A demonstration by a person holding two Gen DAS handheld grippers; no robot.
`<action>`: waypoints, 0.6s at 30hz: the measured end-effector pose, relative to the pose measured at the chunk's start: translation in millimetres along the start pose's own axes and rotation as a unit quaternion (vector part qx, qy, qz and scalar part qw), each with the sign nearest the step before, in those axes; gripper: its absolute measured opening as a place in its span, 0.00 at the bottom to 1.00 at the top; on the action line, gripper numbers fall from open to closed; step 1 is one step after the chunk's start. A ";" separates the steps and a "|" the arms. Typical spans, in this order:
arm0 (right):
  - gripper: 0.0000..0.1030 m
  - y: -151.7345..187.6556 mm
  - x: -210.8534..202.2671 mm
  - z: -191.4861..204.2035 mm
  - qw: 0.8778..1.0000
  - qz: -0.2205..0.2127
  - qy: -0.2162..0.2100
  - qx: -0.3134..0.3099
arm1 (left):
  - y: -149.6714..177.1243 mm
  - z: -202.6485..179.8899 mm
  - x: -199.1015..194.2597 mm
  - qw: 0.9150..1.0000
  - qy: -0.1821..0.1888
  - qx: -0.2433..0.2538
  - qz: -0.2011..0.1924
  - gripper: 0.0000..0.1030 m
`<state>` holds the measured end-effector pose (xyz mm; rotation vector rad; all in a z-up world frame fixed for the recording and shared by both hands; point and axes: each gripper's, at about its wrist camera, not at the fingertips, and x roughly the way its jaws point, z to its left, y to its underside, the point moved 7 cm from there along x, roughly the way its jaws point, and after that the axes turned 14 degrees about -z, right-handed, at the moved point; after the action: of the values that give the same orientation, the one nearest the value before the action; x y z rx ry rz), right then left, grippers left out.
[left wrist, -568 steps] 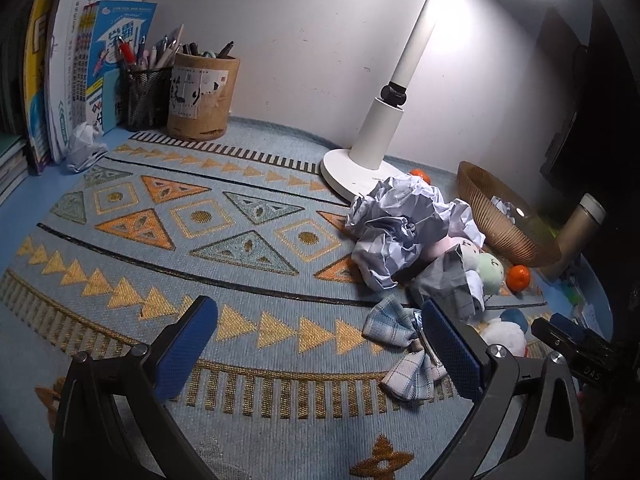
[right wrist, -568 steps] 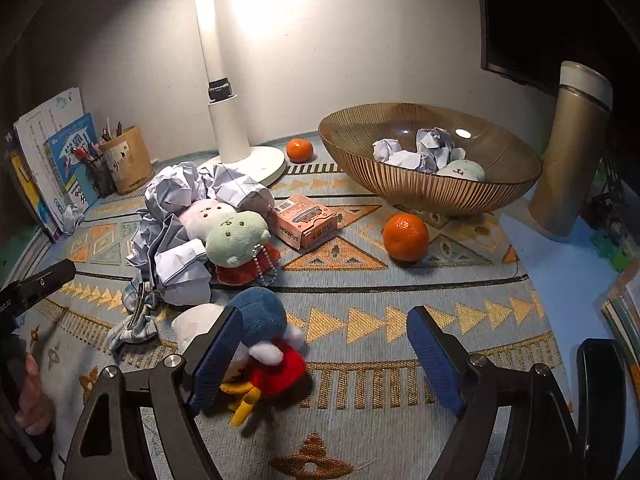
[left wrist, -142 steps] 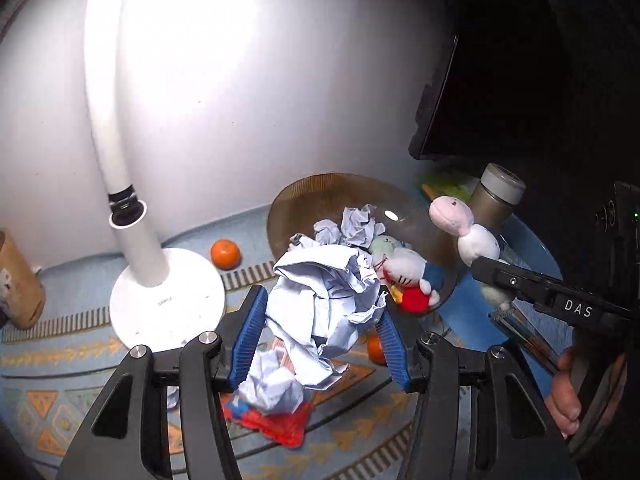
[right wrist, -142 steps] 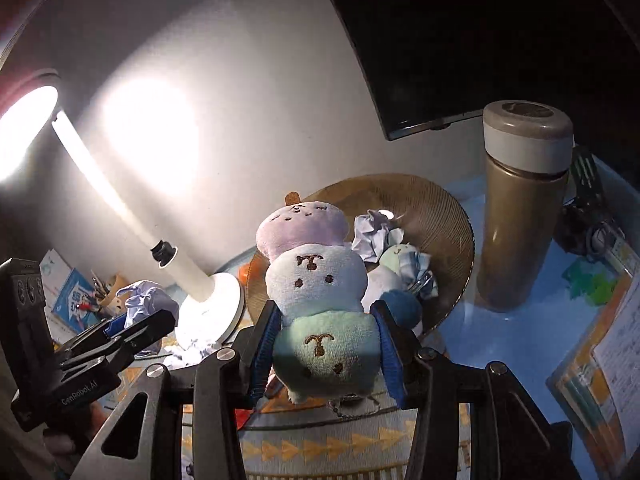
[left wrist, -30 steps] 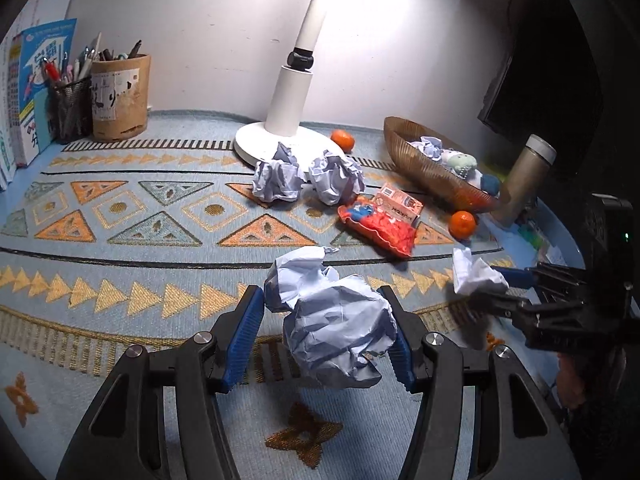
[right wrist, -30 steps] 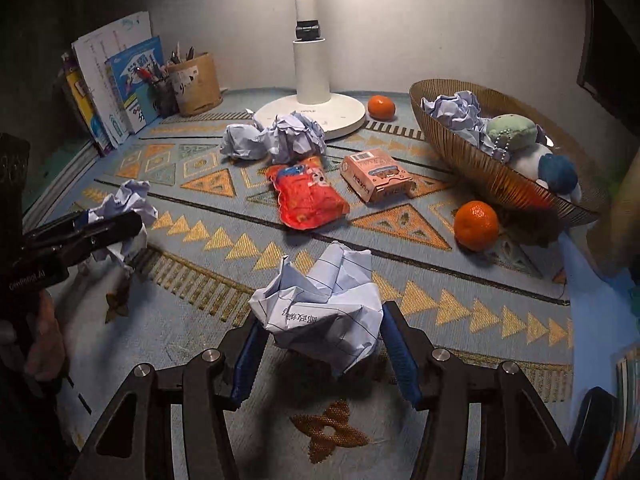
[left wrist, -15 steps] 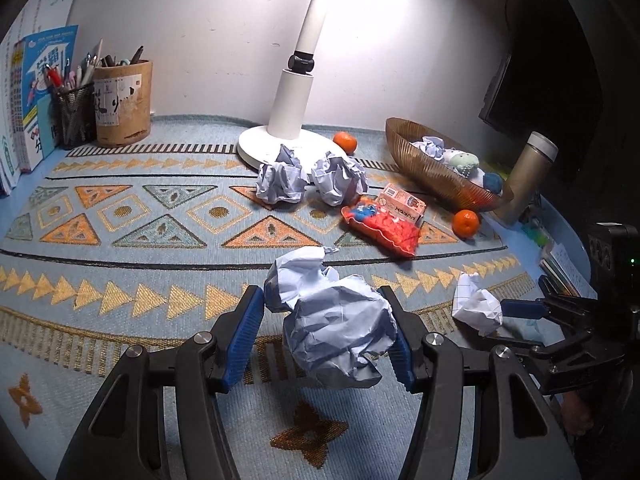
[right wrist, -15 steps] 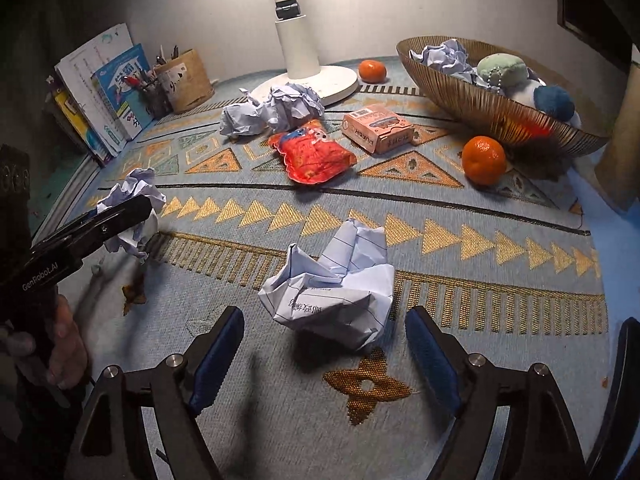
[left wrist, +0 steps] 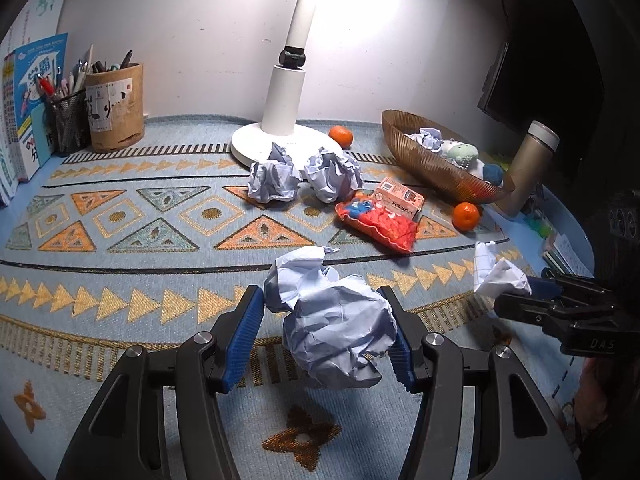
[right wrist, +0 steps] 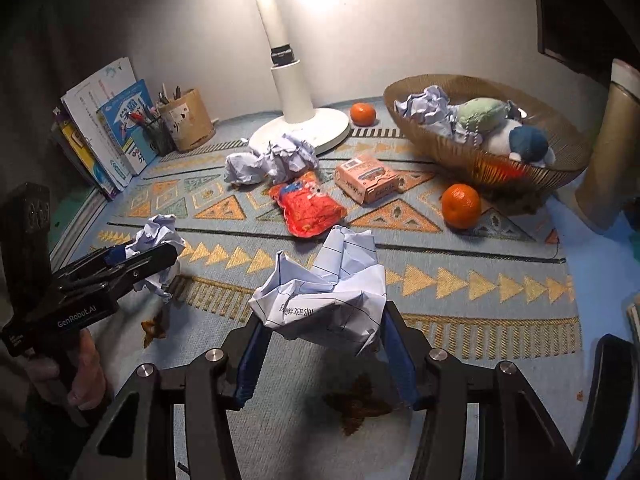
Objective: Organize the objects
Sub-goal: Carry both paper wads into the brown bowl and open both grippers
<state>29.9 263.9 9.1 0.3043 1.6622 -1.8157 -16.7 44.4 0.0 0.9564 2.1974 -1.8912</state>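
My left gripper (left wrist: 322,334) is shut on a pale blue crumpled paper ball (left wrist: 332,320) and holds it above the front of the patterned mat (left wrist: 120,248). My right gripper (right wrist: 322,354) is shut on a white lined crumpled paper (right wrist: 328,284), also lifted off the mat; it shows in the left wrist view (left wrist: 498,276) too. Two more paper balls (left wrist: 304,176) lie by the lamp base (left wrist: 280,146). A red snack bag (left wrist: 380,222) and a pink box (left wrist: 400,200) lie mid-mat. The brown bowl (right wrist: 424,96) holds paper and plush toys.
Two oranges (left wrist: 465,216) (left wrist: 341,136) lie on the mat. A gold flask (left wrist: 530,168) stands at the right of the bowl. Pen holders (left wrist: 114,106) and books (left wrist: 28,100) stand at the back left. The wall is close behind.
My right gripper was open around the lined paper half a second ago; now it has shut on it and lifted it. My left gripper still holds its paper ball, little moved.
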 end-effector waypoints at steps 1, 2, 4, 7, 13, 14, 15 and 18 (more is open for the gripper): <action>0.52 -10.8 -6.3 -6.0 1.000 -0.011 0.005 0.003 | -7.8 -5.4 0.6 1.000 0.009 -0.001 -0.001 0.53; 0.52 -22.8 -13.3 -12.9 1.000 -0.023 0.011 0.006 | -18.1 -12.5 1.3 1.000 0.018 0.001 -0.005 0.53; 0.52 -48.9 -26.8 -30.8 0.998 -0.053 0.027 0.016 | -44.4 -31.0 5.0 0.999 0.029 0.020 -0.019 0.53; 0.52 -87.0 -37.1 -67.4 0.992 -0.087 0.078 0.048 | -83.0 -65.3 21.1 0.997 0.048 0.055 -0.036 0.53; 0.52 -144.6 -23.8 -132.4 0.976 -0.111 0.159 0.094 | -139.8 -120.7 89.0 0.992 0.094 0.072 -0.036 0.53; 0.52 -151.6 -18.5 -139.5 0.975 -0.111 0.164 0.097 | -146.0 -127.4 101.7 0.992 0.101 0.069 -0.032 0.53; 0.52 -158.3 -12.1 -145.6 0.975 -0.110 0.168 0.098 | -151.7 -134.3 113.3 0.991 0.108 0.068 -0.029 0.53; 0.52 -174.5 5.3 -160.9 0.973 -0.105 0.184 0.097 | -163.7 -150.4 144.1 0.989 0.125 0.068 -0.026 0.53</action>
<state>-118.6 413.2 118.9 0.6010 1.8204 -2.1890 -166.0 233.1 110.7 1.2339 2.2684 -2.0702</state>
